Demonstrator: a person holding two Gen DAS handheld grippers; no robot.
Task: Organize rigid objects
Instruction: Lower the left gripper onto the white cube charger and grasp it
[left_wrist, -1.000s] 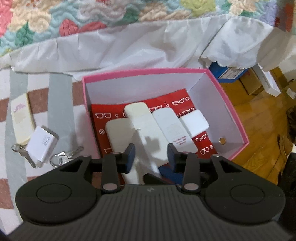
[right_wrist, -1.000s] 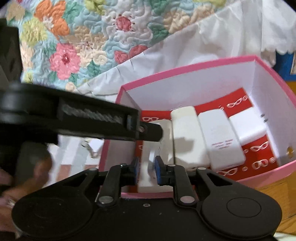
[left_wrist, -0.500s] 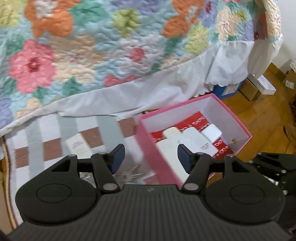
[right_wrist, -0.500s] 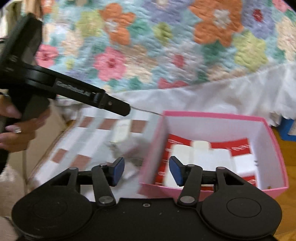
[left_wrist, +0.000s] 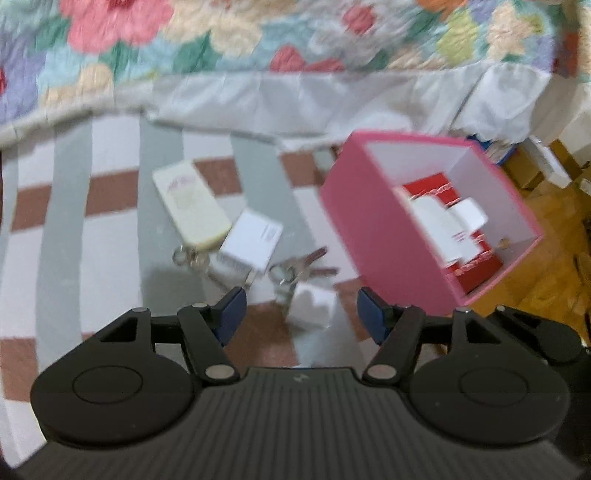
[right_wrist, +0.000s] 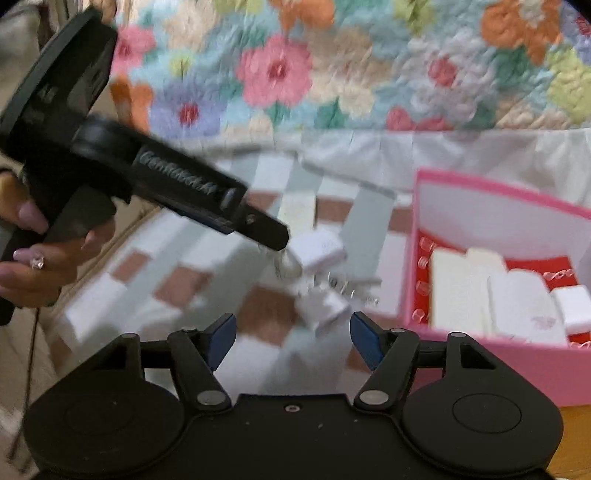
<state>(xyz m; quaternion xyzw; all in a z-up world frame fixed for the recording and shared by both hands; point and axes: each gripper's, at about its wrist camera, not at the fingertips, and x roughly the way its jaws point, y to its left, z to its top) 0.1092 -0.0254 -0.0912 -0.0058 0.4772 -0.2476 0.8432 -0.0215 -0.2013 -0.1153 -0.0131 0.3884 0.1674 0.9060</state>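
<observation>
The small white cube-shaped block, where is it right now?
In the left wrist view the small white block lies on the striped mat, just ahead of the open left hand-held gripper, right below the keys, left of the pink box.

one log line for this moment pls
left gripper: open, empty | right gripper: open, empty | small white block: on mat | pink box: part-filled

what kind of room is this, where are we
Most likely a bedroom, worked at floor level. A floral quilt with a white bed skirt hangs over a striped mat beside wood flooring; a pink box sits on the floor.
</observation>
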